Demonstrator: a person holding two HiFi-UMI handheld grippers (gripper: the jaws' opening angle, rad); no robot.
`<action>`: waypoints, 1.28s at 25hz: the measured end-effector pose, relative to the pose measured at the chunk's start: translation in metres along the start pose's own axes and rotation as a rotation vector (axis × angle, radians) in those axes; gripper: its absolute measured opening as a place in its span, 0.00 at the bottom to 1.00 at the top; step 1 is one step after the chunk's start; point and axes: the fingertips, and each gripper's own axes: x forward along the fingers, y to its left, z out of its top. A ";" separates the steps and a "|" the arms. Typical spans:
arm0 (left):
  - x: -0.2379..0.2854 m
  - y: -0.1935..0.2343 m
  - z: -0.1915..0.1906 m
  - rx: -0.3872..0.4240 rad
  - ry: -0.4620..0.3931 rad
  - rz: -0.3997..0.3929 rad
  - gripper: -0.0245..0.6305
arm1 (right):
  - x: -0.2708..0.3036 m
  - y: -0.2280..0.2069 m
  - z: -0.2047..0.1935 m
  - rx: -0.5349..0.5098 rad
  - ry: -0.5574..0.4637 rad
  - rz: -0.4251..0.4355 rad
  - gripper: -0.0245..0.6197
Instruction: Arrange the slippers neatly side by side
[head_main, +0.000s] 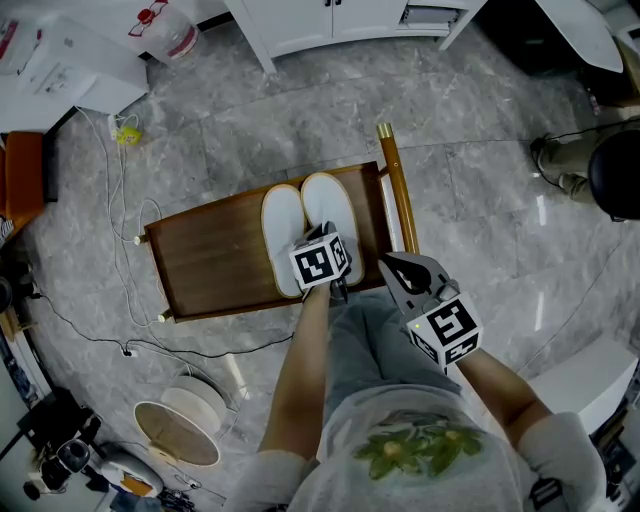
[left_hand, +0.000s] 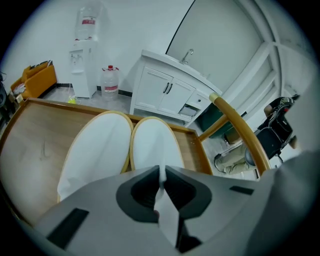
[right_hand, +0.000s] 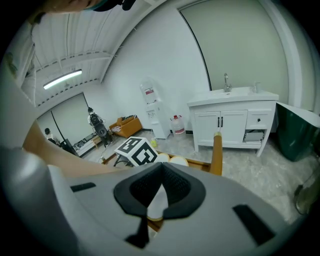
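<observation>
Two white slippers lie side by side, toes pointing away, on a low wooden cart (head_main: 210, 255): the left slipper (head_main: 283, 225) and the right slipper (head_main: 325, 205). My left gripper (head_main: 330, 275) is over the right slipper's heel. In the left gripper view its jaws (left_hand: 161, 172) are shut on a fold of that slipper's (left_hand: 152, 145) white fabric, with the left slipper (left_hand: 100, 150) touching alongside. My right gripper (head_main: 392, 265) hangs just off the cart's near right corner. Its jaws (right_hand: 162, 165) are shut with nothing between them.
The cart's curved wooden handle (head_main: 400, 190) rises at its right side. A white cabinet (head_main: 330, 20) and a water bottle (head_main: 170, 35) stand at the far wall. Cables (head_main: 120, 250) trail on the floor to the left, and round baskets (head_main: 180, 430) sit near left. A person (head_main: 590, 170) stands at far right.
</observation>
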 end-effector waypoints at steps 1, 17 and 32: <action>0.000 0.000 0.000 0.009 -0.001 -0.004 0.09 | 0.000 0.000 0.000 -0.001 0.002 0.000 0.05; -0.049 -0.016 0.014 0.174 -0.095 -0.057 0.39 | 0.000 0.008 0.009 -0.033 -0.004 -0.007 0.05; -0.182 -0.034 0.005 0.357 -0.299 -0.074 0.42 | -0.040 0.039 0.030 -0.080 -0.077 -0.014 0.05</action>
